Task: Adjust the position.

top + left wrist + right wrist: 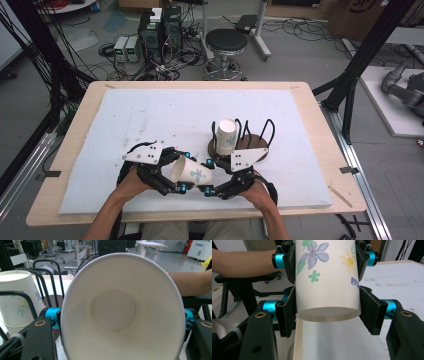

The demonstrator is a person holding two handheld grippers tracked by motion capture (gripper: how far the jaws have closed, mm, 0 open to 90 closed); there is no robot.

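filling the left gripper view, cup [120, 312], jaw pads hidden

A lab: floor cables [150, 70], stacked electronics boxes [160, 32], a stool [226, 45], framing rails [360, 60]

The paper cup [120, 312] hides the left gripper's jaw tips.

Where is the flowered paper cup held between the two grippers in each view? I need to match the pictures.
High view: flowered cup low centre, lying sideways.
Left gripper view: its open mouth faces the camera.
Right gripper view: its base end at centre.
Shared landmark: the black wire rack, also at upper left of the left gripper view.
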